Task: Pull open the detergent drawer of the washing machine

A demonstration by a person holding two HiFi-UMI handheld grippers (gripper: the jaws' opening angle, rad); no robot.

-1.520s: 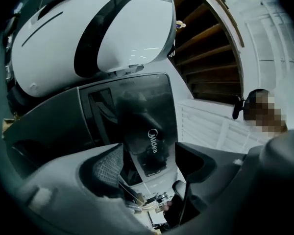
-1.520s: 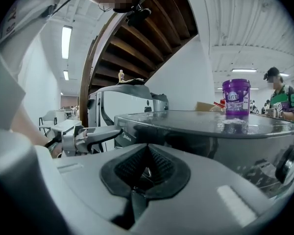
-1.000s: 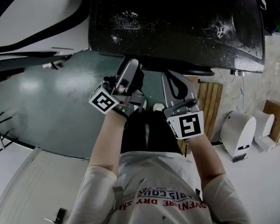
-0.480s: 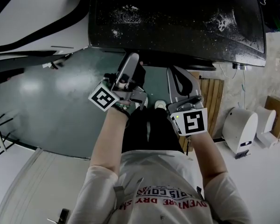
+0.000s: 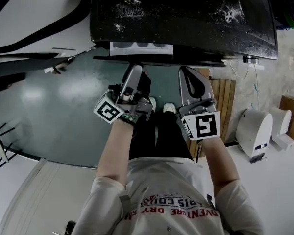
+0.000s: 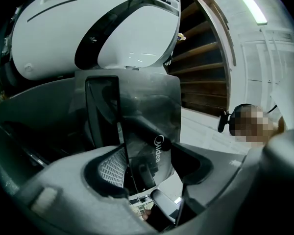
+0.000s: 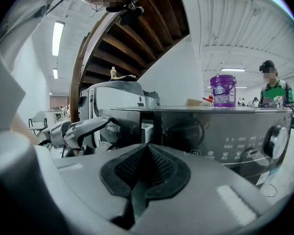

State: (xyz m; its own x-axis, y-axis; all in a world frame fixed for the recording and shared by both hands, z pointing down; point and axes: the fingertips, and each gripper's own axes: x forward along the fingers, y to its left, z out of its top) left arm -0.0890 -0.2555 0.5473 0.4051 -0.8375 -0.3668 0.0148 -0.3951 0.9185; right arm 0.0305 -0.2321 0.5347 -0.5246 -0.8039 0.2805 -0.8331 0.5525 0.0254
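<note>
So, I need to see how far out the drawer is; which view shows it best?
The head view: from above, the drawer juts from the washer, its white compartments exposed. The left gripper view shows only its dark front panel between the left tool's closing jaws. The right gripper view catches a sliver of its white side.

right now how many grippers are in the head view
2. The left gripper is at the pulled-out detergent drawer, its jaws closing with the drawer's front between them. The right gripper hangs beside it before the washing machine, jaws shut and empty.
</note>
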